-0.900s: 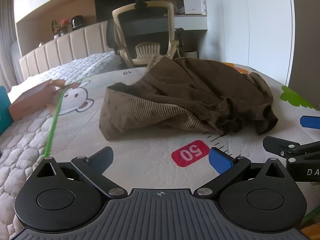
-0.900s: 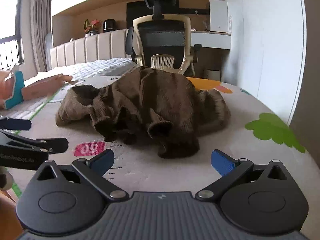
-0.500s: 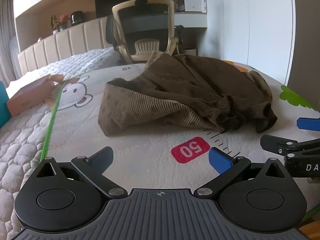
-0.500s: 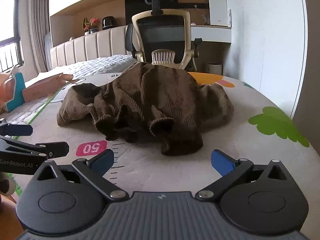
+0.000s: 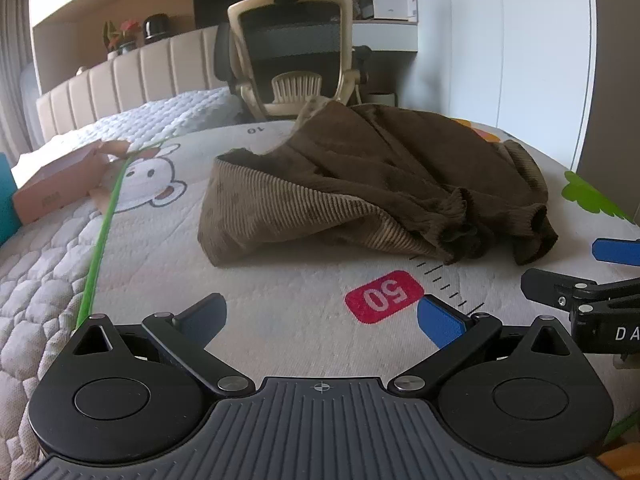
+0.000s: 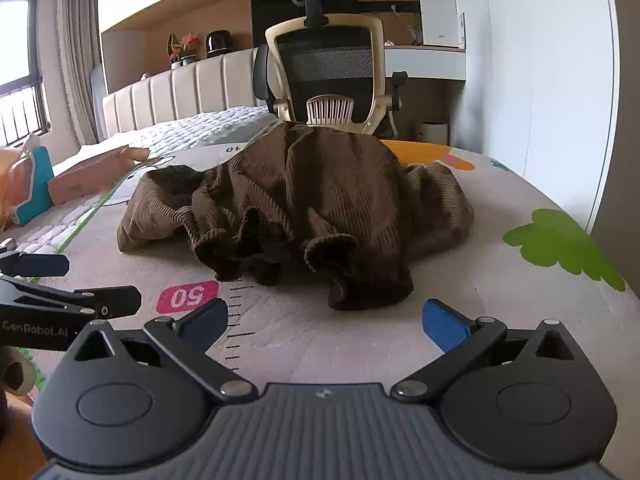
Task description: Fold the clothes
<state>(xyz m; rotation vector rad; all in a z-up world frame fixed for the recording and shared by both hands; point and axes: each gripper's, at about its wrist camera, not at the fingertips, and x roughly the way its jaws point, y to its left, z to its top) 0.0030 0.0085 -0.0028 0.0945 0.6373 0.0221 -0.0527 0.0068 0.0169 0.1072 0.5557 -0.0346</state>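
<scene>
Brown corduroy garment [image 5: 372, 184] crumpled at 12 o'clock on the printed mat [image 6: 520, 300], untouched. Left gripper [image 5: 320, 316] and right gripper [image 6: 325, 318] both spread wide, empty. Best to hunt out hem corners, pinch, then spread flat before folding.

Ahead of the left gripper [image 5: 322, 314], bare printed mat [image 5: 280, 280] lies free up to the crumpled brown garment [image 5: 360, 184], which blocks the way beyond; the right gripper [image 6: 326, 318] has open mat before it too; a pink box [image 5: 60, 184] sits far left; an office chair [image 6: 332, 76] stands behind the heap.
</scene>
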